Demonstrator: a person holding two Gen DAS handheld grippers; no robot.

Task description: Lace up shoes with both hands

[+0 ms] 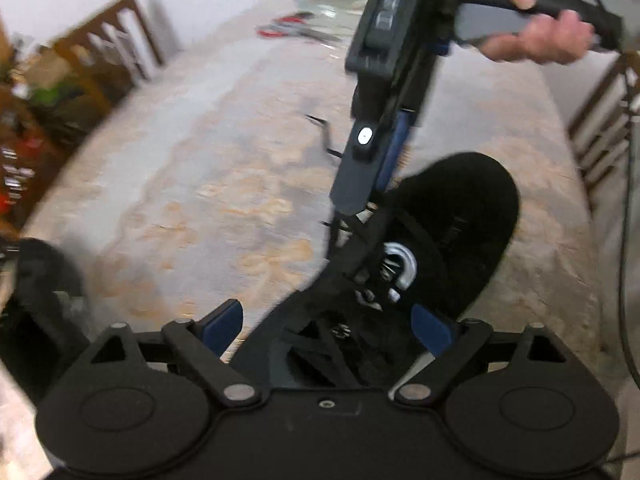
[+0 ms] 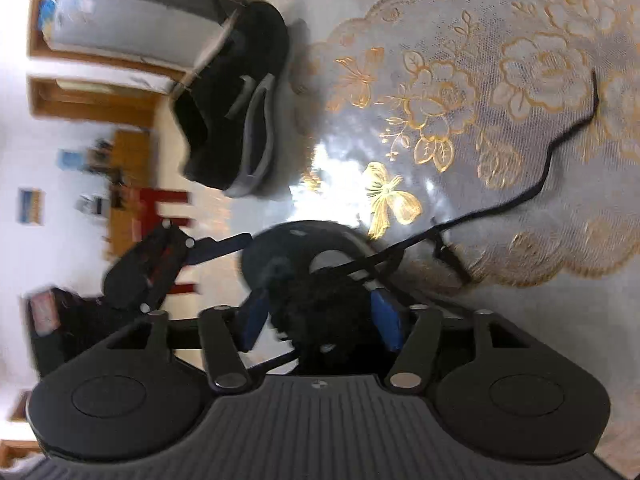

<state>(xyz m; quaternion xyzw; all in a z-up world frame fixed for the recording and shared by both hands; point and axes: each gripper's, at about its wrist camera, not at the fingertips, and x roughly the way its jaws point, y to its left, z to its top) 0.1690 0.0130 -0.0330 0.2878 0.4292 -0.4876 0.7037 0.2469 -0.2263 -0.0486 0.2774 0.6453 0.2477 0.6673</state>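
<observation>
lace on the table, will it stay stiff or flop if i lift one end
Likely floppy: the lace lies in loose wavy bends on the tablecloth. Probably light too, being thin. It runs back to the shoe, so lifting may tug it.

Glossy lace-patterned tablecloth, matt shoe

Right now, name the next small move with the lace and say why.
Probably draw the right gripper back to pull the lace taut: it still trails slack across the tablecloth, while the open left gripper sits astride the shoe.

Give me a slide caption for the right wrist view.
Open right gripper straddles a black shoe; its lace trails across the floral tablecloth.
</observation>
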